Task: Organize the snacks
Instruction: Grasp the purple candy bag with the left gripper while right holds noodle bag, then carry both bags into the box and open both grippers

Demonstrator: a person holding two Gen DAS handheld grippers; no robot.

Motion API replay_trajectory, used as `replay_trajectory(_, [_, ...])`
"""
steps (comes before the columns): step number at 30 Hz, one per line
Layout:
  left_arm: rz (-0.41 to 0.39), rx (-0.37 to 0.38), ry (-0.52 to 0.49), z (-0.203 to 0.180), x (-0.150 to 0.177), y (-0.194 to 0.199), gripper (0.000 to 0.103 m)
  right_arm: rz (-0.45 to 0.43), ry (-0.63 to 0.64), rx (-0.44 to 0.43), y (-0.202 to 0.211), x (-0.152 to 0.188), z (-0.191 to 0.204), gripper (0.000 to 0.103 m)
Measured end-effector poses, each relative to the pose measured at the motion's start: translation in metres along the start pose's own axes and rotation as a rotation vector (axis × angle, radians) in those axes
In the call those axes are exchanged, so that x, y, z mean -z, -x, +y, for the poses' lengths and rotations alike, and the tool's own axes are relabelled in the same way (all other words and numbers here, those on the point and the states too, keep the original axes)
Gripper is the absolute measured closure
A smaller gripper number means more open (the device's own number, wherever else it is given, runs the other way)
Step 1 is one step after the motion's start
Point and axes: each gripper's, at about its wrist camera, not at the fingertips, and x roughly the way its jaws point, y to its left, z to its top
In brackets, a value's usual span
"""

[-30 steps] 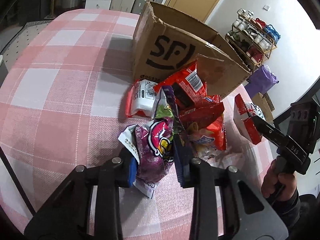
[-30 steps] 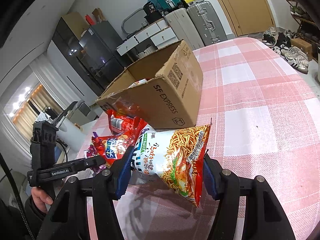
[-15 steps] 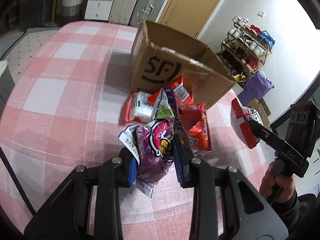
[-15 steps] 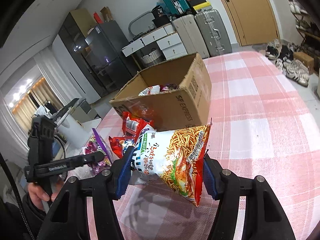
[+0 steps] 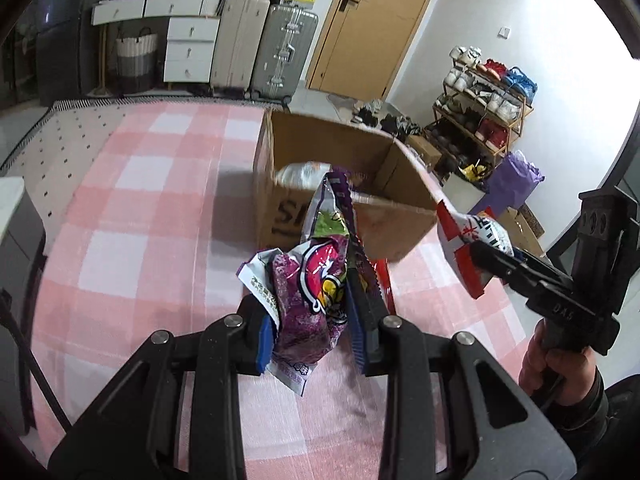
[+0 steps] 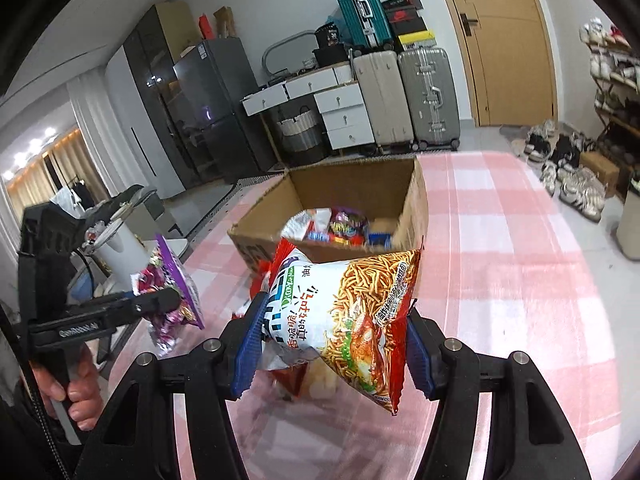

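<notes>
My left gripper (image 5: 310, 338) is shut on a purple snack bag (image 5: 316, 288), held in the air above the pink checked tablecloth (image 5: 140, 240). In the right wrist view that same purple snack bag (image 6: 176, 280) hangs at the left. My right gripper (image 6: 332, 344) is shut on a noodle-snack bag (image 6: 348, 312) with red edges, lifted in front of the open cardboard box (image 6: 416, 216). The cardboard box (image 5: 280, 152) holds several snack packets. A few red packets (image 6: 296, 380) lie on the cloth under the noodle-snack bag, mostly hidden.
A person's hand (image 5: 556, 372) holds the right gripper's handle at the table's right edge. Suitcases (image 5: 280, 48) and white drawers (image 5: 188, 44) stand beyond the table, a shoe rack (image 5: 480, 112) to the right. Bare tablecloth (image 6: 520, 260) stretches right of the box.
Both grippers have risen with their bags, so the box's inside now shows. The snack pile on the cloth has dropped out of the left wrist view.
</notes>
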Motion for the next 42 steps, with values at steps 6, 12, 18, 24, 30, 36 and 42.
replay_trajectory(6, [-0.024, -0.013, -0.03, -0.005, -0.029, 0.012, 0.076, -0.023, 0.065, 0.004, -0.003, -0.024, 0.017, 0.041])
replay_trajectory(12, [-0.035, -0.023, -0.047, -0.013, -0.058, 0.012, 0.076, -0.04, 0.079, -0.012, -0.005, -0.043, 0.023, 0.041])
replay_trajectory(18, [-0.027, -0.011, -0.058, -0.021, -0.089, -0.005, 0.076, -0.048, 0.084, -0.018, -0.009, -0.062, 0.025, 0.041])
replay_trajectory(24, [-0.015, 0.003, -0.056, -0.027, -0.117, -0.031, 0.076, -0.044, 0.094, -0.019, -0.018, -0.082, 0.023, 0.041])
replay_trajectory(30, [0.007, 0.008, -0.084, -0.036, -0.133, -0.058, 0.076, -0.045, 0.1, -0.024, -0.028, -0.097, 0.021, 0.041])
replay_trajectory(36, [0.016, 0.009, -0.099, -0.04, -0.152, -0.081, 0.076, -0.038, 0.1, -0.022, -0.041, -0.11, 0.018, 0.041])
replay_trajectory(42, [0.041, 0.017, -0.099, -0.042, -0.165, -0.106, 0.076, -0.033, 0.086, -0.018, -0.056, -0.117, 0.008, 0.041])
